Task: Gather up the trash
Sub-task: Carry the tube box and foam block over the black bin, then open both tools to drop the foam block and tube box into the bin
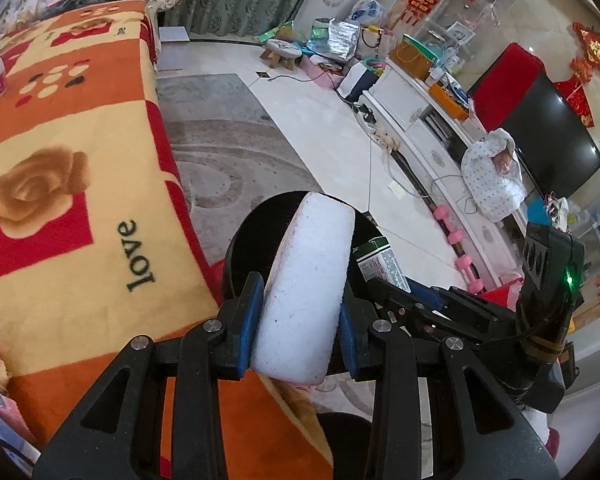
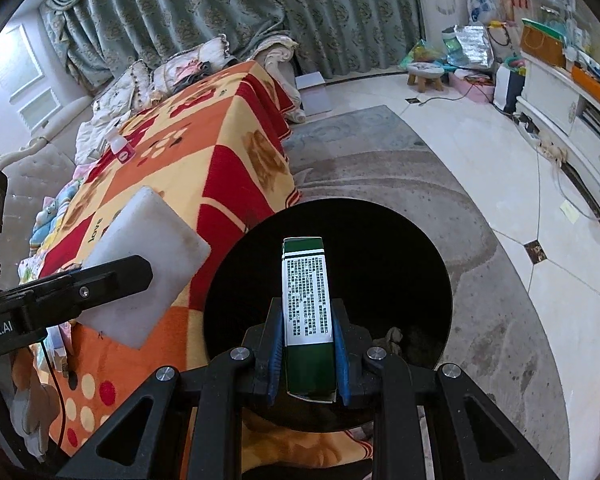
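The left gripper (image 1: 300, 320) pinches a white foam block (image 1: 306, 292); the right gripper (image 2: 308, 360) clamps a green carton (image 2: 306, 312). Both hang over the black bin (image 2: 380, 248) at lower centre. Judged best: centre each piece over the mouth before the pads part, since the foam overhangs the rim beside the blanket (image 1: 60, 200). Inside the bin, something crumpled seems to lie at the bottom.

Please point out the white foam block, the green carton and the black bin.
white foam block (image 1: 306, 288): left wrist view, middle of its face.
green carton (image 2: 306, 300): right wrist view, printed side panel.
black bin (image 2: 400, 248): right wrist view, dark inside.
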`<state>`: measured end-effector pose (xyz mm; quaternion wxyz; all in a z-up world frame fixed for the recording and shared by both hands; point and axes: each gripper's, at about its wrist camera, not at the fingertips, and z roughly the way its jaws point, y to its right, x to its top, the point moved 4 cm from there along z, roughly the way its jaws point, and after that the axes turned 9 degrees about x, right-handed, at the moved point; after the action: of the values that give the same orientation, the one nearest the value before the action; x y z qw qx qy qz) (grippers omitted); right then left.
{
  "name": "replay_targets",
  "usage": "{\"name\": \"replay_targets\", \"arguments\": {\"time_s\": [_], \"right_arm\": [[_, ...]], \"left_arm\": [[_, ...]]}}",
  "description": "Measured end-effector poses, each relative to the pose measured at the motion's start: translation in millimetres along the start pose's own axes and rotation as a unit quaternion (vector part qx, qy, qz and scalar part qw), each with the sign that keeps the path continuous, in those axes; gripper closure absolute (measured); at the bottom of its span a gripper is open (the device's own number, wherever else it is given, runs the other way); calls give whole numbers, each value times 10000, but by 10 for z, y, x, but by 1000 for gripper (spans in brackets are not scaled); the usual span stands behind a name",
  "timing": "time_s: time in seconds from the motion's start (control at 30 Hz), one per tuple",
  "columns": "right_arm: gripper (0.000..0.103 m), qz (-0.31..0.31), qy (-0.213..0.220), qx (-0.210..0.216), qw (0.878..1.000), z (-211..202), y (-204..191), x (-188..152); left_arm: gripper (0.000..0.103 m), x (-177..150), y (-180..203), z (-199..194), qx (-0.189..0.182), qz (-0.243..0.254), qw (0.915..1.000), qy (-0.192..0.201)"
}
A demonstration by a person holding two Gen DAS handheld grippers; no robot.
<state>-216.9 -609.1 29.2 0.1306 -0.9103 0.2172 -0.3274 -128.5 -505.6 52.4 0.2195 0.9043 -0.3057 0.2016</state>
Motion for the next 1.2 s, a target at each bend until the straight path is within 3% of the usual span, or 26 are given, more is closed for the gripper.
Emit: {"name": "replay_targets", "arguments": {"time_s": [0.2,0.33,0.4,0.6,0.8,1.2], "right_arm": [[82,70,-18,-33,10000,26,40,0],[77,177,-74,-129,9997,55,94,-20],[65,224,-73,-120,9996,55,110,-31],[65,172,-161,-121,9996,69,71,-73],[65,150,-193,-81,9997,84,9,-94],[63,-196,-265,34,9995,132,-467,-109]], "left_arm": [[66,23,-15,20,-91,-79,9999,-2],[51,30,-43,29,-146,-167,9998,-22],[50,28,-65,35,-152,-201,9997,-54],[50,-16,-102,-53,-11,-124,9999,9],[50,-57,-224,-177,360,-56,9992,151],[50,-228,-629,-489,883,-157,9954,327]]}}
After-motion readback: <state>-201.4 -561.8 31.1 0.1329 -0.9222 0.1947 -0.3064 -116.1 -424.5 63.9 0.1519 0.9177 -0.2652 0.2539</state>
